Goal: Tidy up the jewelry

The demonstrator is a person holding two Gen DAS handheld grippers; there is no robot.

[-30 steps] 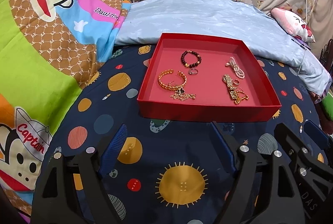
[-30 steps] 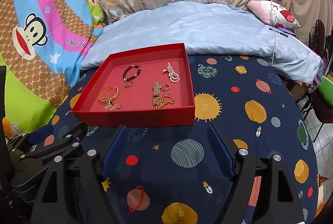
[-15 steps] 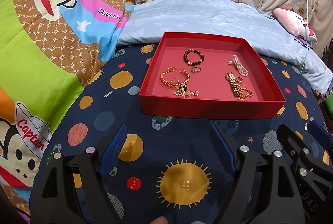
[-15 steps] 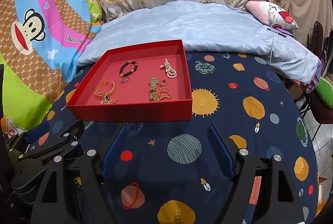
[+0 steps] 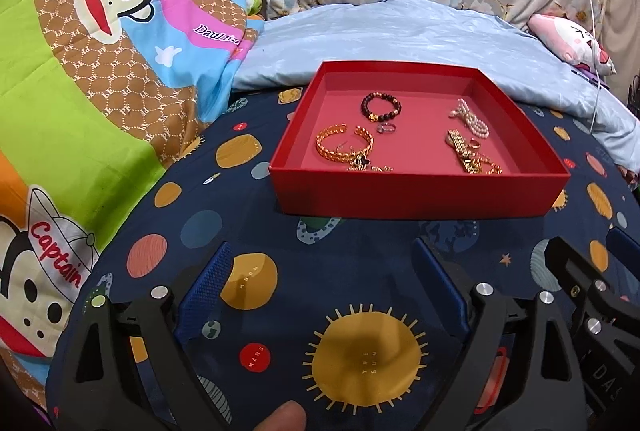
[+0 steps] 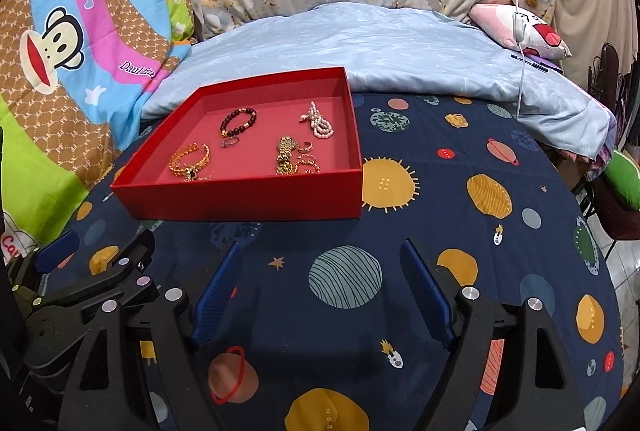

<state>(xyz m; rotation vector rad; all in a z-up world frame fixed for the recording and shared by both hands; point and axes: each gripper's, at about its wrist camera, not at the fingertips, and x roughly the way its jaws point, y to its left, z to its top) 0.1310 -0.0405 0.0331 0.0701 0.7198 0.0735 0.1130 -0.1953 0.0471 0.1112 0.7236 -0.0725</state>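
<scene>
Left wrist view: planet-print sheet [image 5: 360, 251] fills the lower frame; cartoon monkey blanket [image 5: 100, 51] upper left, pale blue quilt [image 5: 400, 35] behind. Red tray [image 5: 420, 193] sits centre on the sheet, holding gold bangle [image 5: 344, 143], dark bead bracelet [image 5: 380, 106], pearl strand [image 5: 470, 119], gold chain [image 5: 468, 155], small ring [image 5: 386, 129]. Left gripper [image 5: 324, 287] and right gripper [image 6: 320, 283] both have jaws apart, empty, short of the tray's near wall.

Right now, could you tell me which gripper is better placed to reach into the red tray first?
Probably the left gripper: open, squarely facing the red tray. The right gripper, also open, sits off its right corner.
</scene>
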